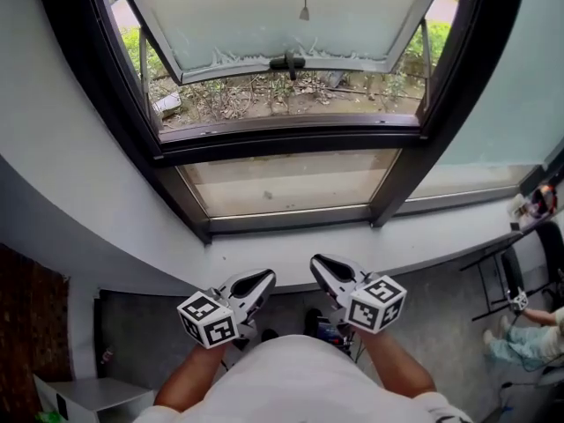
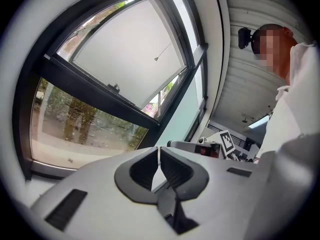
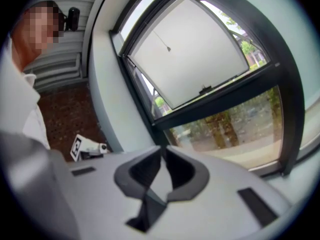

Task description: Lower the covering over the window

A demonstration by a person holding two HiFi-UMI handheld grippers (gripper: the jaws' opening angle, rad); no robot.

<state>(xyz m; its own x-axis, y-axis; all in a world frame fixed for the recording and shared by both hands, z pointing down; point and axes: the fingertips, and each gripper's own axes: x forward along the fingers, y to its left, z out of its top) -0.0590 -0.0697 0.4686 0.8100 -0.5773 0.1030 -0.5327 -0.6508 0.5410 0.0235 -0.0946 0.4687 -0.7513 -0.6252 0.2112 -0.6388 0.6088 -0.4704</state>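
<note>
A pale blind covers the upper part of the black-framed window. Its thin pull cord ends in a small grey knob, also seen as the knob and the knob in the gripper views. Below the blind, a black handle sits on the tilted-out sash. My left gripper and right gripper are held side by side low in front of the sill. Both are shut with nothing between the jaws, well short of the cord.
A grey sill runs under the window. A white cabinet stands at the lower left. A black stand and a seated person's legs are at the right. Plants and soil show outside.
</note>
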